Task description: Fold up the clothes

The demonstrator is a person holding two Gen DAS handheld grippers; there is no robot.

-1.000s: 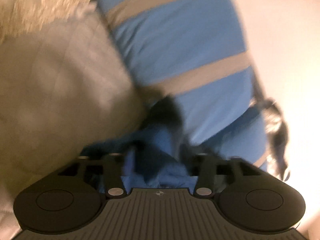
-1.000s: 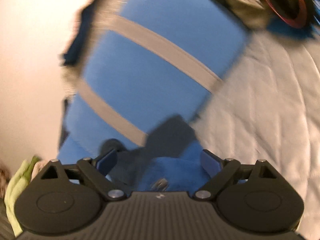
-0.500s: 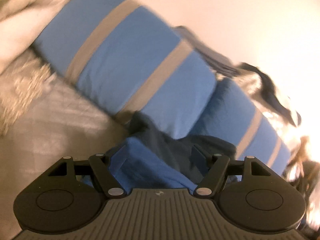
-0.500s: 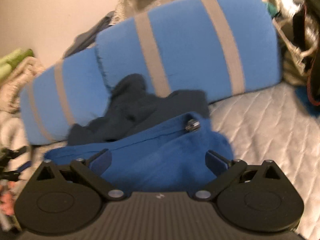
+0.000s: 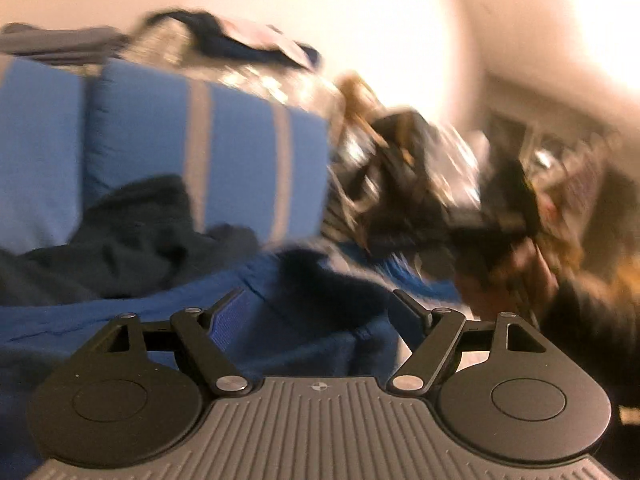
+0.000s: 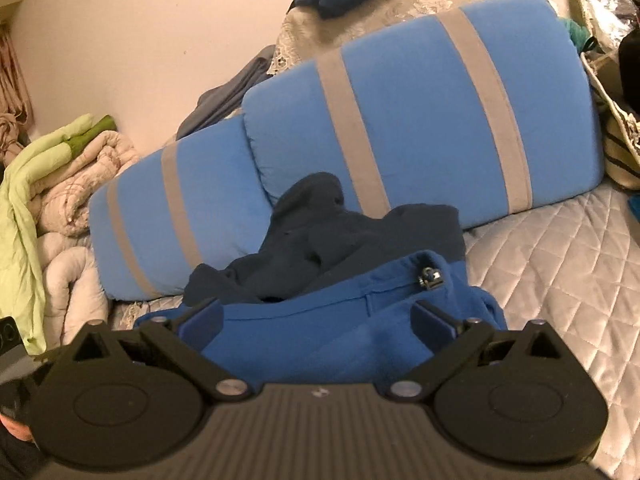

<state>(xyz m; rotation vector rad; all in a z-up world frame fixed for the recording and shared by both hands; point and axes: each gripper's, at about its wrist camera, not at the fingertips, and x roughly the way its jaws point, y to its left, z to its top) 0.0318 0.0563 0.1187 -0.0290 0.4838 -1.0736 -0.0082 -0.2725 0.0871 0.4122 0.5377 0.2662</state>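
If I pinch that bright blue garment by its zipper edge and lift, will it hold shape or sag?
Likely sag: the blue garment lies in soft rumpled folds, so it looks floppy. The metal zipper pull may swing. The dark garment lies against it and could drag along.

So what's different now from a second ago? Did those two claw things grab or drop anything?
Both views rolled upright and pulled back. The left gripper is opening its jaws, with blue garment fabric lying between them, not pinched. The right gripper is also open over it. The dark garment and striped pillows stayed put.
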